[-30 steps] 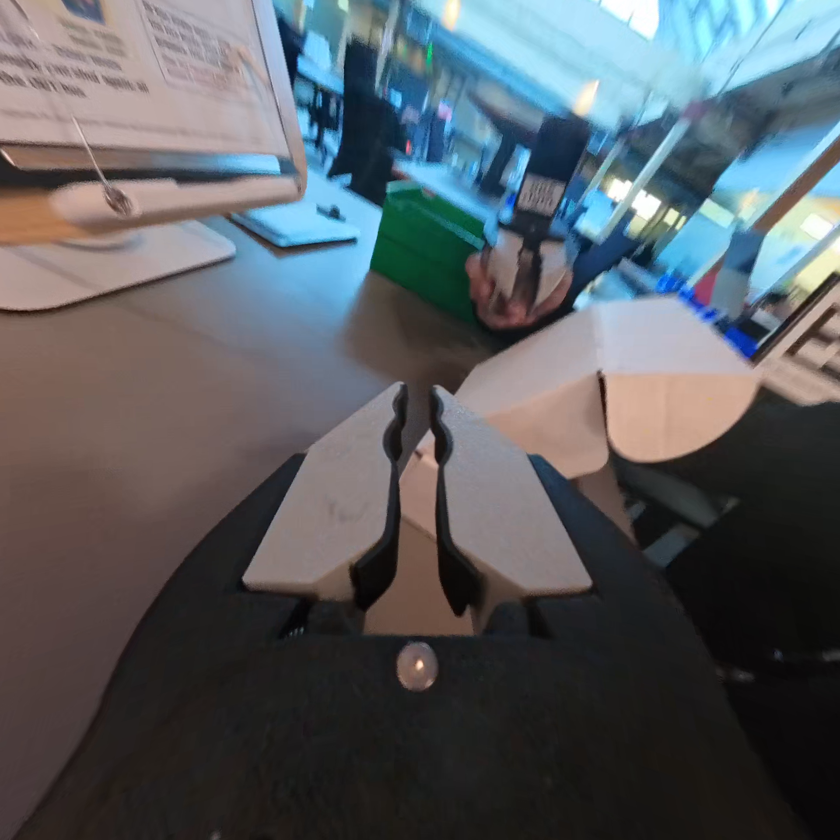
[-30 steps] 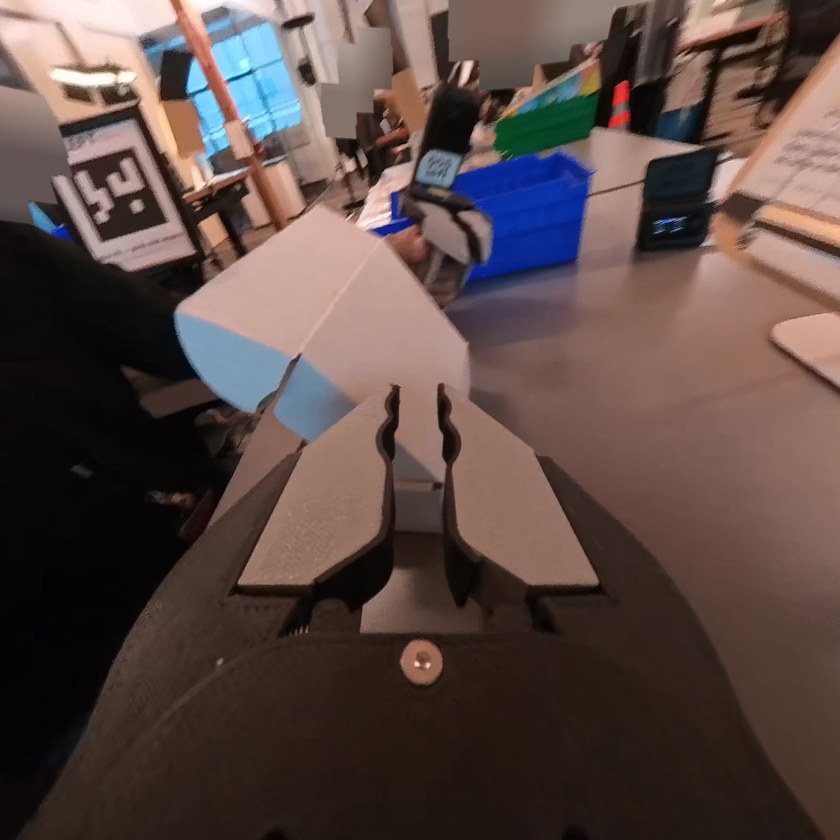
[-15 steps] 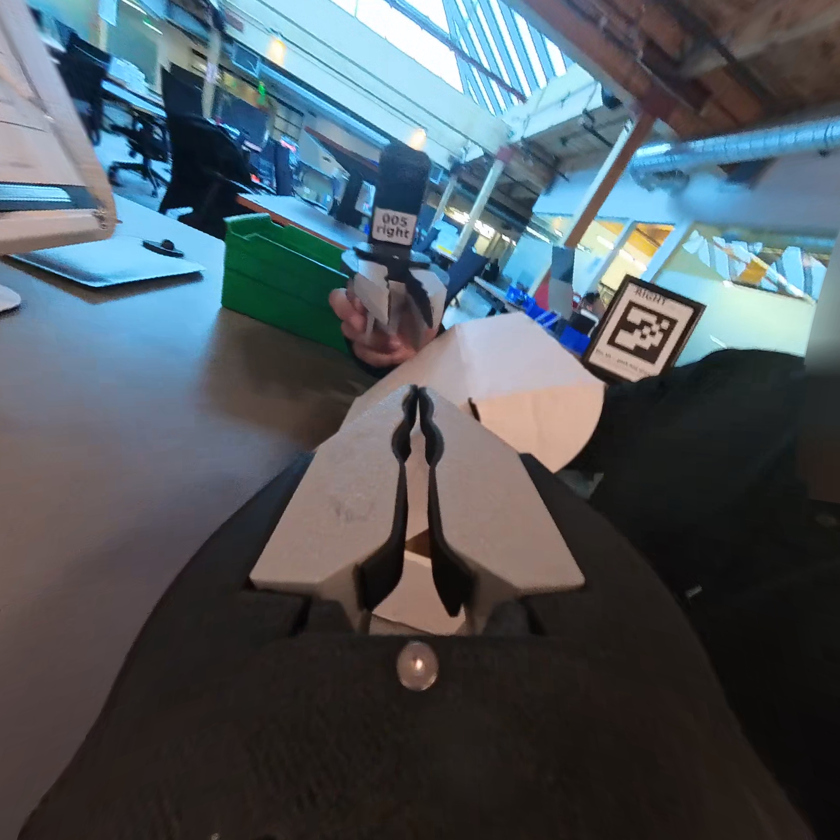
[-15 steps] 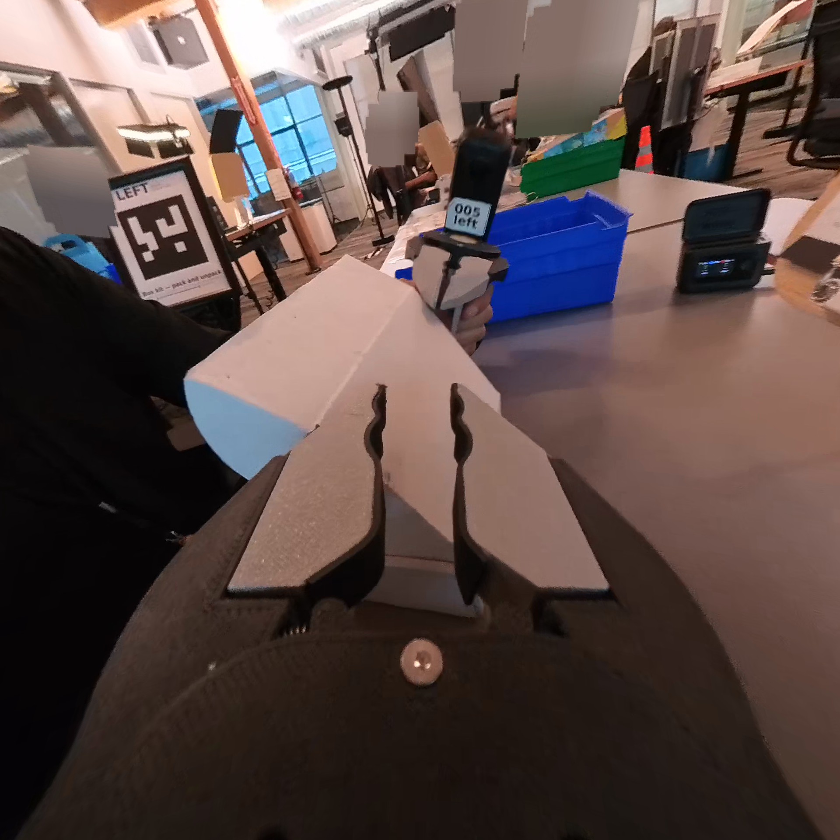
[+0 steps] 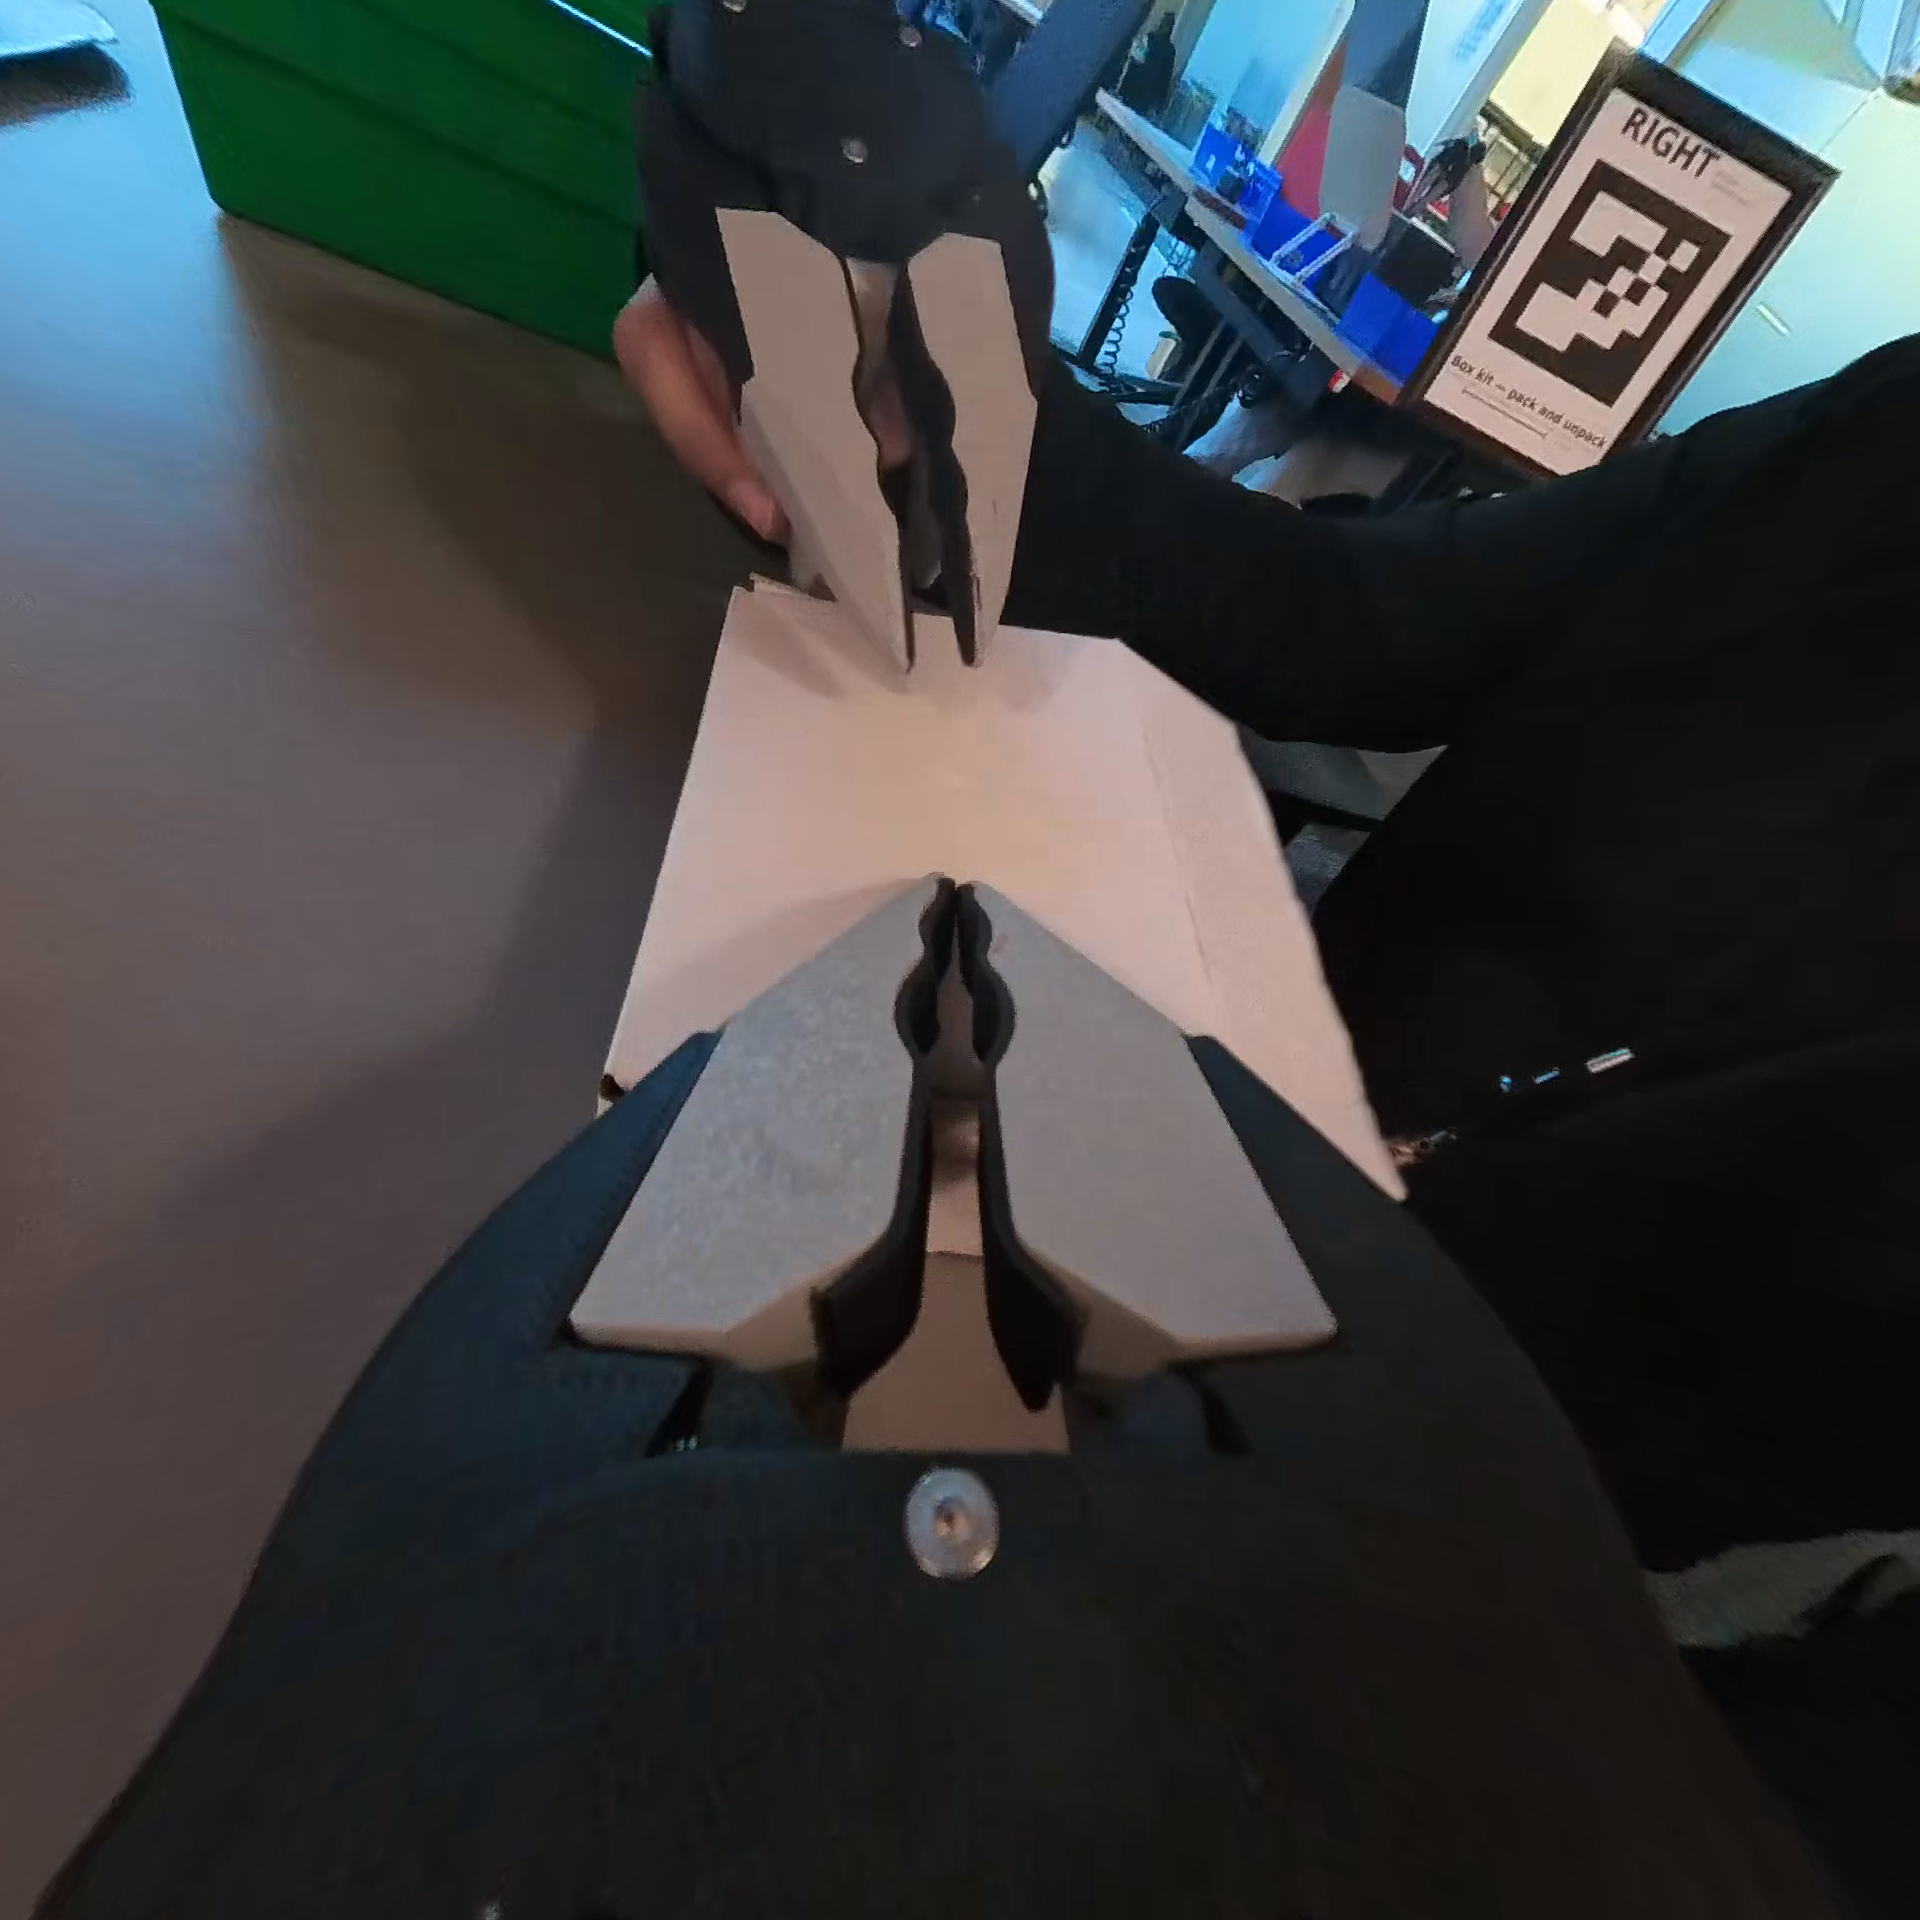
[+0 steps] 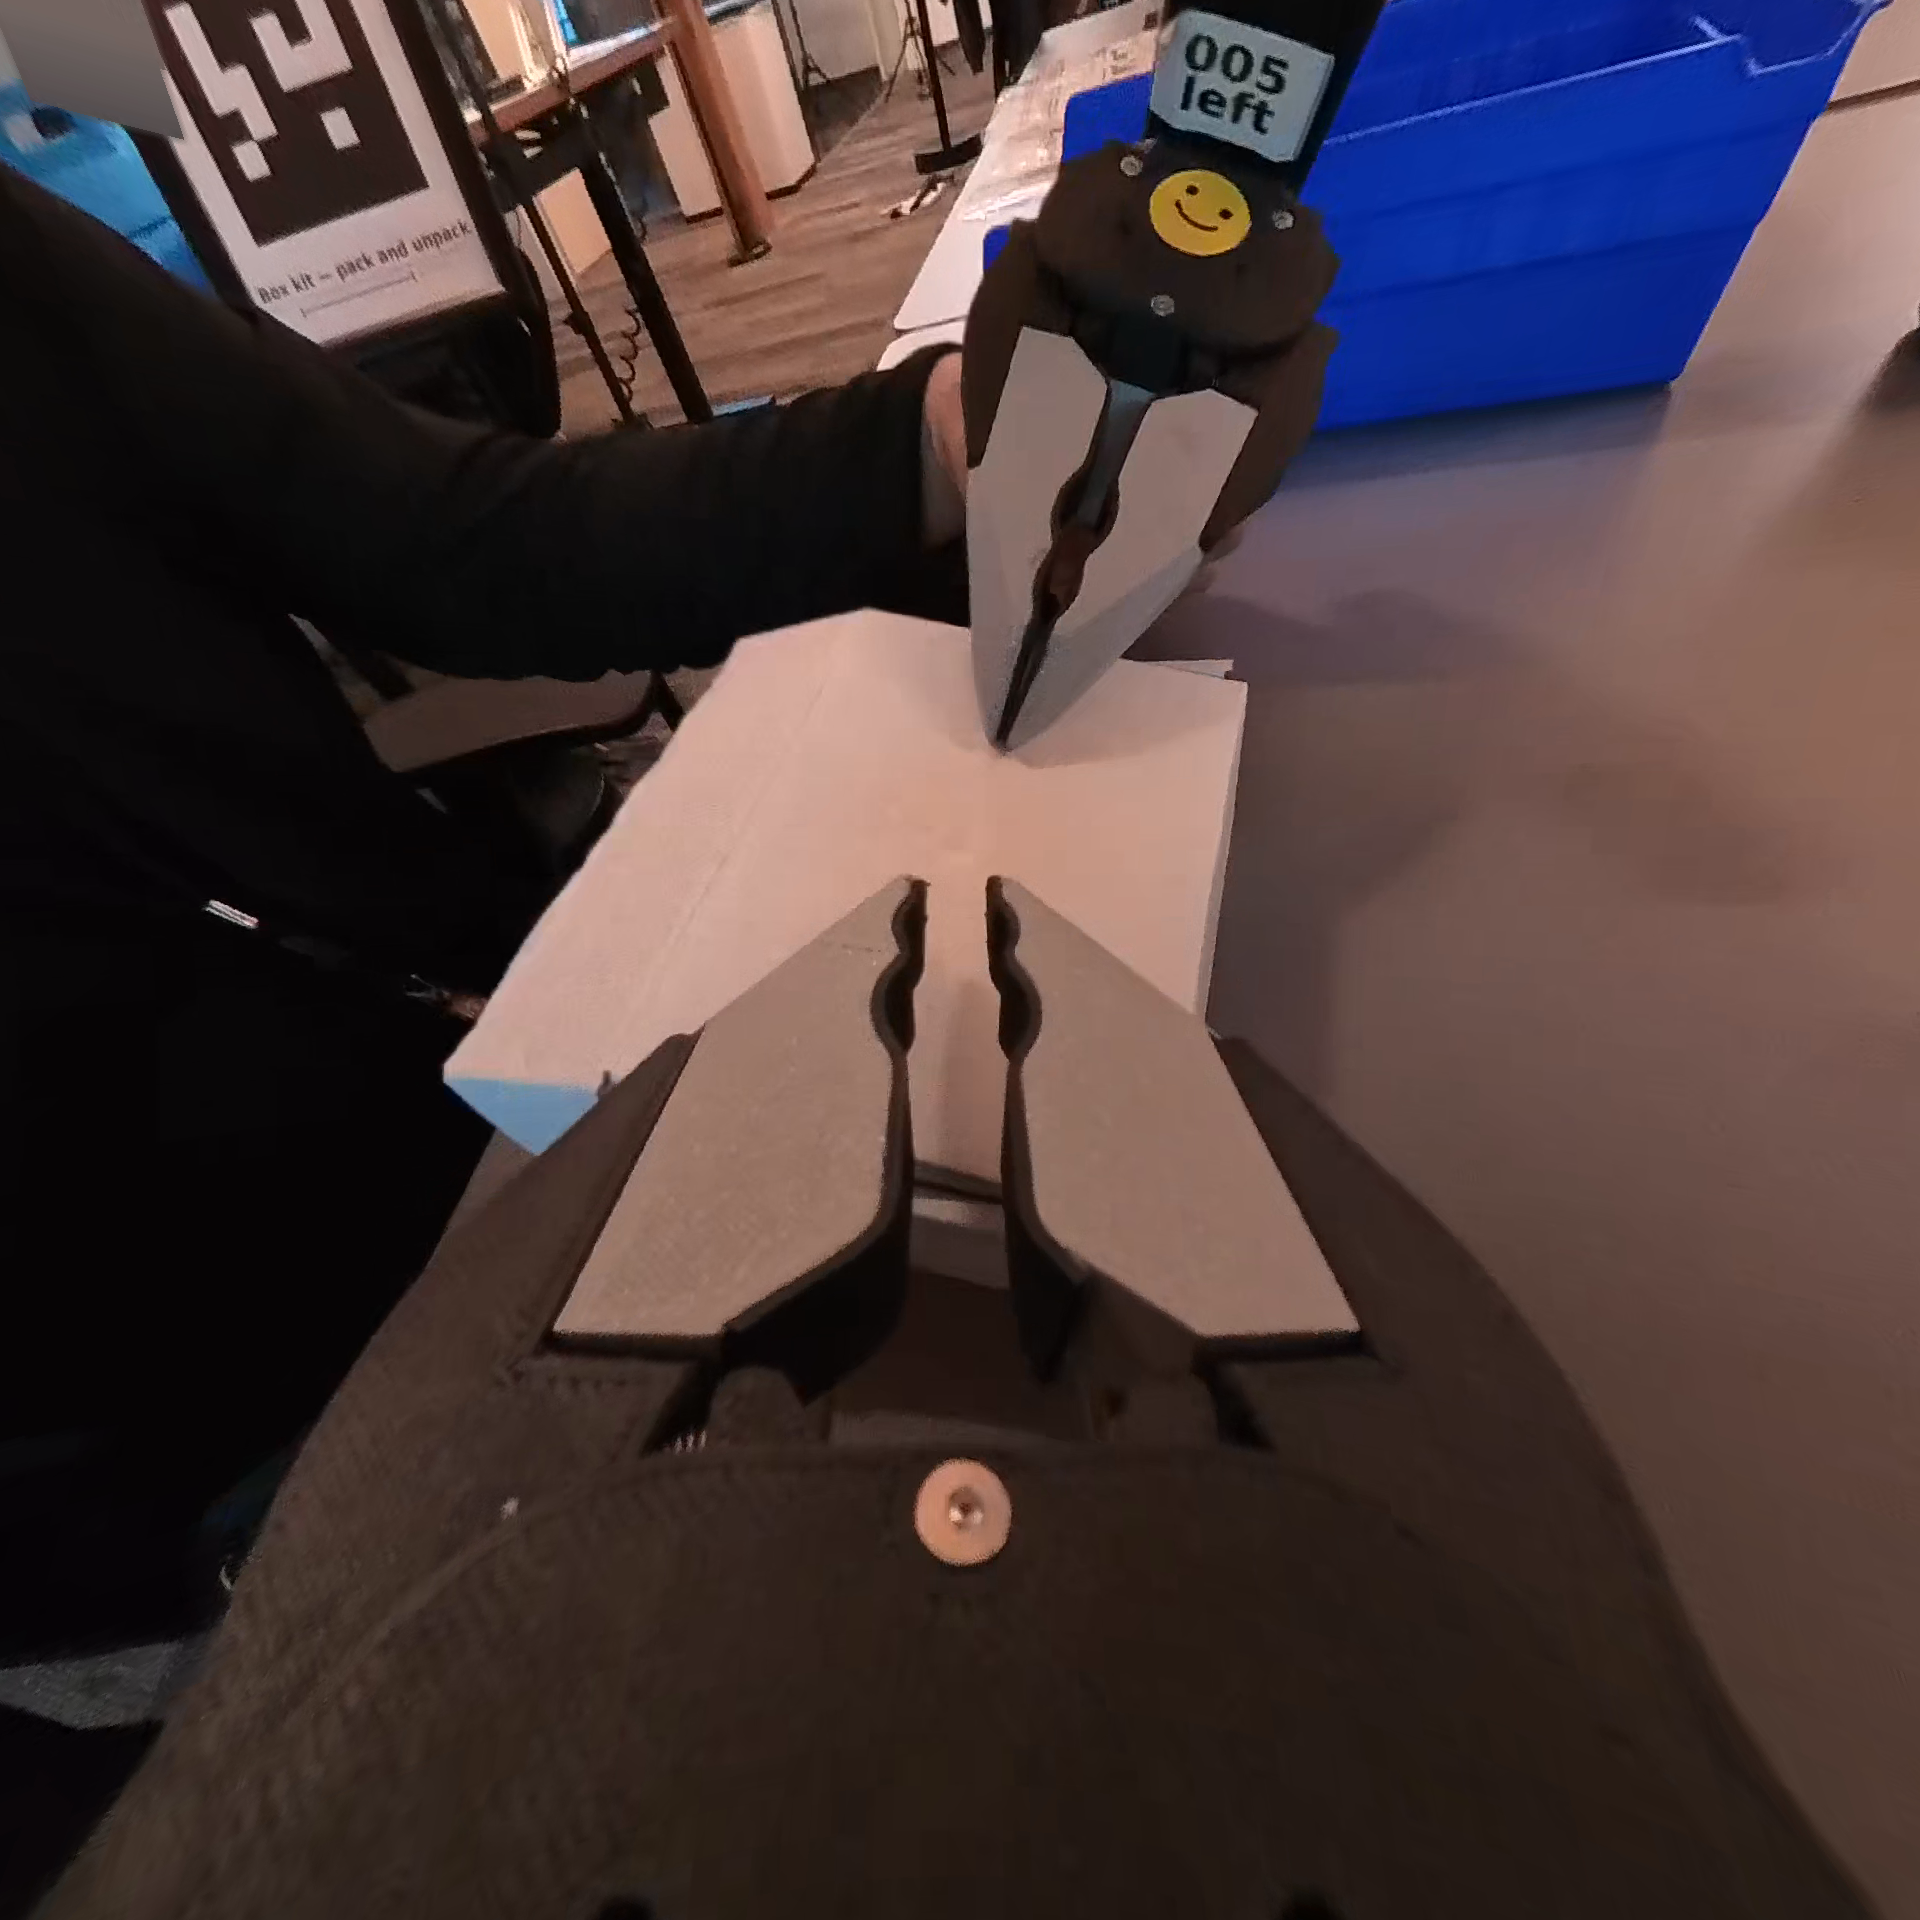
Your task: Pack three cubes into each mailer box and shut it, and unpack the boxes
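A white mailer box (image 5: pixel 966 779) lies on the brown table with its lid folded flat down; it also shows in the right wrist view (image 6: pixel 883 790). My left gripper (image 5: pixel 954 888) is shut and empty, its tips resting on the lid's near end. My right gripper (image 6: pixel 954 883) is open by a narrow gap and empty, over the lid's other end. Each gripper shows in the other's view, tips down on the lid: the right gripper (image 5: pixel 935 655) and the left gripper (image 6: pixel 1006 738). No cubes are visible.
A green bin (image 5: pixel 416 156) stands on the table behind the right gripper. A blue bin (image 6: pixel 1558 208) stands behind the left gripper. A person's black sleeves (image 5: pixel 1351 592) run along the box's side at the table edge. Marker sign boards (image 5: pixel 1621 260) stand beyond. My right fingertips sit around 6 cm from my left ones.
The box's raised lid with its rounded flaps has come down flat. Both grippers tilted down onto it and drew closer together. The left gripper shut; the right gripper's gap narrowed.
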`<act>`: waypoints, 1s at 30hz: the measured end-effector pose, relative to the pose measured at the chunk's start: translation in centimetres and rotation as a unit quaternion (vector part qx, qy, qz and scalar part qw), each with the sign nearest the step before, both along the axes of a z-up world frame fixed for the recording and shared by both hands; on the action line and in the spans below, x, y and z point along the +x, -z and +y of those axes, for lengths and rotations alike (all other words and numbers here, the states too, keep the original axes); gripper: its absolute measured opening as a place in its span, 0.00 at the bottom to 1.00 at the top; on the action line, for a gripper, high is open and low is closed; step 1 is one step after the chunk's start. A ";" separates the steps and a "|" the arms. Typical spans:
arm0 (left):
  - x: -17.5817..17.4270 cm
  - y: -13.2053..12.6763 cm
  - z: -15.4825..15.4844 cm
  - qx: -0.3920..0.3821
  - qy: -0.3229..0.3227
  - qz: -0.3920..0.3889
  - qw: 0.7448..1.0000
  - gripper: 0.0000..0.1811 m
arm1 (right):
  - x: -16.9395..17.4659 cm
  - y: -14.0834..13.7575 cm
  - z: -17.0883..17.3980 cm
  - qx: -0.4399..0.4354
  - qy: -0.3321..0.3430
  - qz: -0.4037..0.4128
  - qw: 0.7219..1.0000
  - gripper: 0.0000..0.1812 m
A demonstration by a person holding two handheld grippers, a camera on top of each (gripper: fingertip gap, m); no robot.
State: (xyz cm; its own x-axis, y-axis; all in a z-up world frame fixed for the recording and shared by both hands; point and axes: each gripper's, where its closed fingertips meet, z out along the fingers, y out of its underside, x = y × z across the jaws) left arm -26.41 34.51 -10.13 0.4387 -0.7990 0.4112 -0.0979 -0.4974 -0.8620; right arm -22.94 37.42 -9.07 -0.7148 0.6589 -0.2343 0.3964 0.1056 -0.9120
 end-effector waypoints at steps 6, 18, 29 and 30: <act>0.2 -0.4 -0.3 0.010 0.010 -0.002 1.000 0.00 | 0.3 -2.3 -0.5 -0.029 -0.013 0.048 0.998 0.07; 0.7 0.6 -1.1 0.038 0.028 0.048 0.998 0.00 | 1.3 -1.1 -2.5 0.039 -0.053 0.053 0.996 0.00; 0.7 0.8 -1.1 0.055 0.026 0.062 0.996 0.00 | 1.6 -0.3 -3.7 0.078 -0.074 0.050 0.993 0.00; 0.7 0.8 -1.1 0.057 0.026 0.064 0.996 0.00 | 1.9 -1.0 -4.3 0.057 -0.086 0.058 0.993 0.00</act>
